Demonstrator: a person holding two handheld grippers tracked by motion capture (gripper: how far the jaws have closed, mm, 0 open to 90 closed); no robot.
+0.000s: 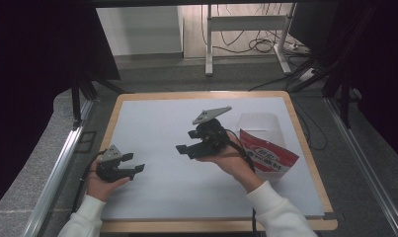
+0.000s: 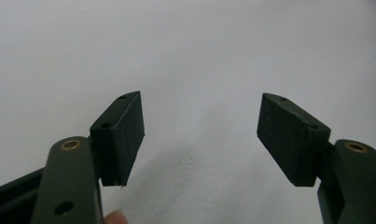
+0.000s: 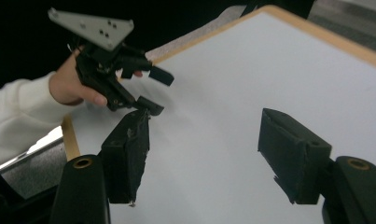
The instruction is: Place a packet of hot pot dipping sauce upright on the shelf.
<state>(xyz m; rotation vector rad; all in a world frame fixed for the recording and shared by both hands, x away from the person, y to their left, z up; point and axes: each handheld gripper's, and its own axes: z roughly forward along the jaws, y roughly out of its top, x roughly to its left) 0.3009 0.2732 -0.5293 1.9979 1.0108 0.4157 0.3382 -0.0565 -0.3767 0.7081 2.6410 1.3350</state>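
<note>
White matting covers the table (image 1: 152, 148), with a wooden rim at its edges. Right of frame centre in the high view, the red-and-white bag (image 1: 265, 155) lies flat, just beside the right tongs (image 1: 186, 149), which gape wide and hold nothing. The left tongs (image 1: 134, 165), lower left, are equally wide and empty. Risk: a shallow approach could push the slack bag toward the right edge, or pinch only one film layer.

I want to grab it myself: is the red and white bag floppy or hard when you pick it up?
Probably floppy: the red and white bag lies flat and looks like thin film. It likely weighs little, since it shows no bulge. Its glossy surface might be slippery.
</note>
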